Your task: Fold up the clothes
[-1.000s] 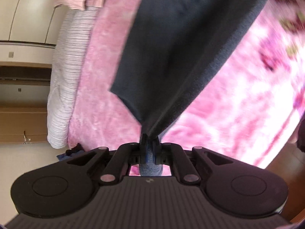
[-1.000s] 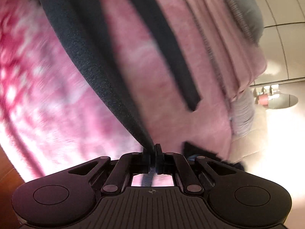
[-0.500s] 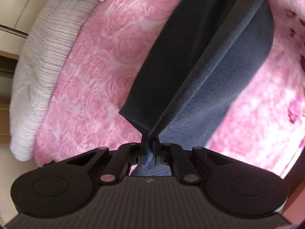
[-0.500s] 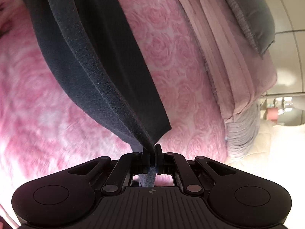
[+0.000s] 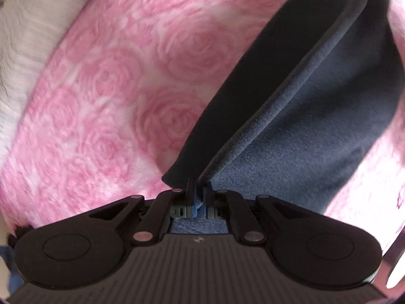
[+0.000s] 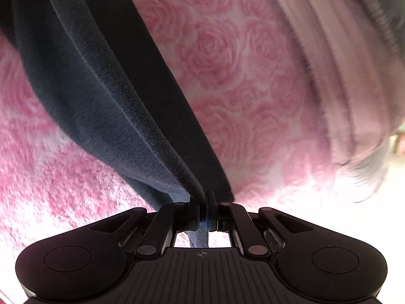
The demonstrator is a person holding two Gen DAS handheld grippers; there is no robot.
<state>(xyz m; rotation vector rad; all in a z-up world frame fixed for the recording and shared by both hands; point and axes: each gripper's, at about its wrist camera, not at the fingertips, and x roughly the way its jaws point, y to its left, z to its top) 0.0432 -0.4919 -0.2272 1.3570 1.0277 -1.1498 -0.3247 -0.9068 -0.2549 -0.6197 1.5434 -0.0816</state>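
Garment (image 5: pixel 316 96) pinched in both claws; lettering unseen.

We've got both tongs clamped tight. The left tongs (image 5: pixel 198 185) point steeply downward, jaws pressed almost together with a pinch of the dark garment (image 5: pixel 316 96) caught between them, their linkage bars folded in close to the centre. The right tongs (image 6: pixel 203 197) tilt forward and down, jaws likewise squeezed together on a fold of the same cloth. We see each black body square at the bottom of its own view. The hands carrying them seem to sit behind the cameras, so we can't read their grip.
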